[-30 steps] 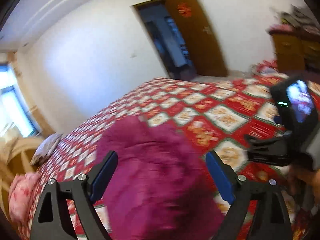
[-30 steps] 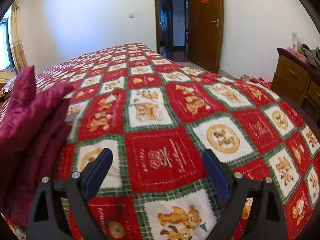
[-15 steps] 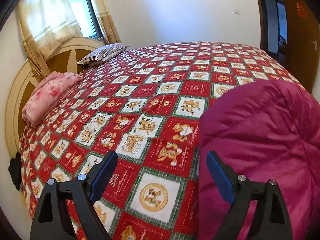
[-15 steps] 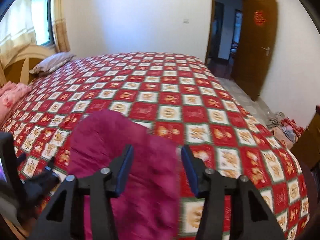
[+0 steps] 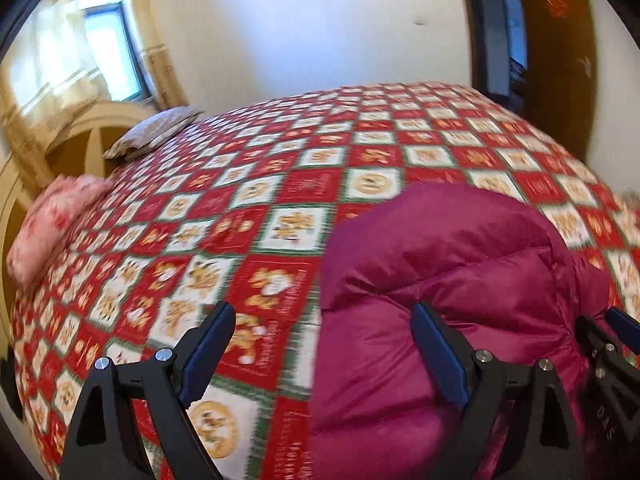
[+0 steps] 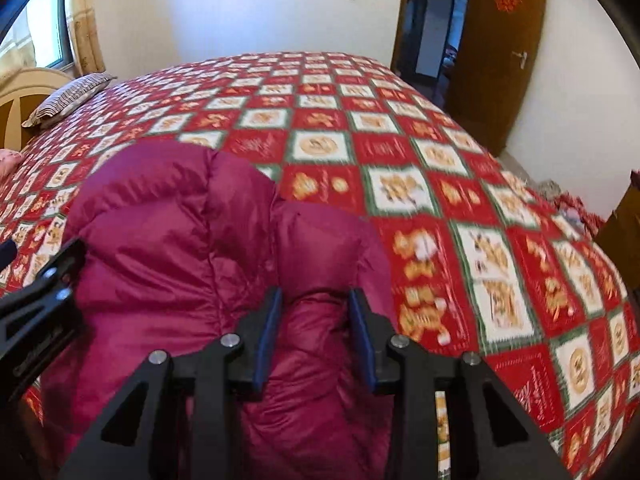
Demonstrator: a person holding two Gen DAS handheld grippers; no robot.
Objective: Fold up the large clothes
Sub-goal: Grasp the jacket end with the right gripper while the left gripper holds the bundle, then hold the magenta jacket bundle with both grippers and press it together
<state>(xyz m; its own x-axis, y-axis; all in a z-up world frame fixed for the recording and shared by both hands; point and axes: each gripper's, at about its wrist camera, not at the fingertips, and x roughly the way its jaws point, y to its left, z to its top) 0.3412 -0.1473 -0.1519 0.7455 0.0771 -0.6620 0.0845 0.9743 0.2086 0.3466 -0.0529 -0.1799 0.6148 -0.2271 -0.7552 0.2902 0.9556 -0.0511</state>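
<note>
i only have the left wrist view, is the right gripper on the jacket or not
Observer: yes, the right gripper has a puffy fold of the magenta jacket between its fingers, and the jaws are closing.
Operator: is it at the jacket's edge
Observer: near its right side; the patchwork bedspread lies bare just beyond it.
Operator: where's my gripper from there
Observer: the left gripper only shows as a black frame at the right view's left edge, beside the jacket.
</note>
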